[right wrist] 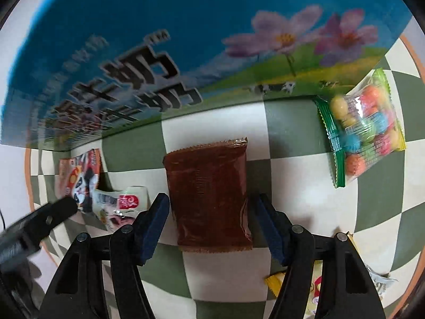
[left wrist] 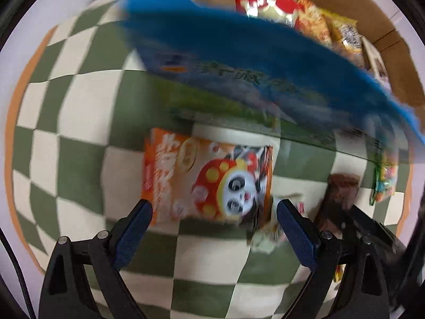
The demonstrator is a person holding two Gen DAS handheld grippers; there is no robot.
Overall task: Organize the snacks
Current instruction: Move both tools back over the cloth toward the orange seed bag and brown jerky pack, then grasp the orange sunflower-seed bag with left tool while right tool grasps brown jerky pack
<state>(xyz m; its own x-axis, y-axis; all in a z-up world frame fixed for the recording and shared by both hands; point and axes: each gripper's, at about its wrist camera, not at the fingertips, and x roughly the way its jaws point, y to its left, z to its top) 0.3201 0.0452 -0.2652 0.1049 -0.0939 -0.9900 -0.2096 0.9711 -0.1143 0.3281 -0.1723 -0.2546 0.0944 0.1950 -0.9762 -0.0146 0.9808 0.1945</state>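
My left gripper (left wrist: 213, 216) is open, its fingers on either side of the near end of an orange panda snack box (left wrist: 207, 180) lying on the checked cloth. My right gripper (right wrist: 212, 212) is open, its fingers astride a brown snack packet (right wrist: 208, 196) lying flat on the cloth. The brown packet also shows in the left wrist view (left wrist: 341, 186), with the right gripper's black body over it. The blue carton (left wrist: 239, 61) holds several snack bags (left wrist: 268, 2); its printed side (right wrist: 186, 53) fills the top of the right wrist view.
A bag of coloured candy balls (right wrist: 364, 130) lies right of the brown packet. A small white and red packet (right wrist: 119, 202) and the panda box (right wrist: 77, 175) lie to its left. A yellow wrapper (right wrist: 276, 283) lies under my right finger. The checked cloth (left wrist: 66, 159) covers the table.
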